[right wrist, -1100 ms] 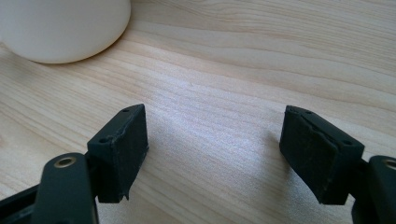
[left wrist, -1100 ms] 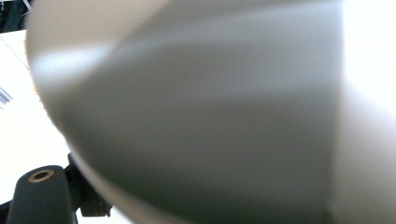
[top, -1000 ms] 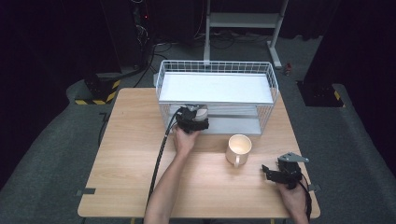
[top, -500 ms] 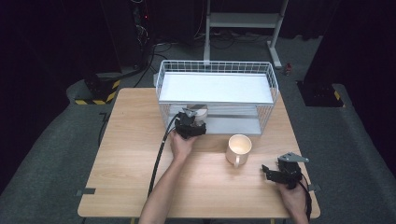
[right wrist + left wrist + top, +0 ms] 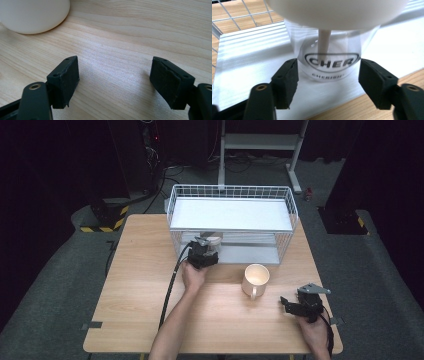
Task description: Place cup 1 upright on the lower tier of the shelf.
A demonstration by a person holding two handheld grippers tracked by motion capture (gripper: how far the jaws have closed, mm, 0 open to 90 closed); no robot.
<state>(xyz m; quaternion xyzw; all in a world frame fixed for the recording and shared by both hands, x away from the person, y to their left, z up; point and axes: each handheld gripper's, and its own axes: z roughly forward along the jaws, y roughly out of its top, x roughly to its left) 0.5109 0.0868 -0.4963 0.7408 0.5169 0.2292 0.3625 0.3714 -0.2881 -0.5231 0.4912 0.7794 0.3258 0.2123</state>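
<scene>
Overhead, my left gripper (image 5: 209, 249) reaches into the lower tier of the wire rack (image 5: 285, 202), where a cup (image 5: 214, 241) stands. My right gripper (image 5: 295, 305) rests on the table (image 5: 125, 285), near a cream mug (image 5: 255, 279).

Left gripper view: jaws spread either side of the clear cup (image 5: 329, 61), not yet pinching. Closing off-centre could tip it against the wire.

Right gripper view: jaws apart, holding nothing over bare wood.

A light wooden table (image 5: 135, 295) carries a white wire rack (image 5: 232, 220) and a cream mug (image 5: 255, 279).
</scene>
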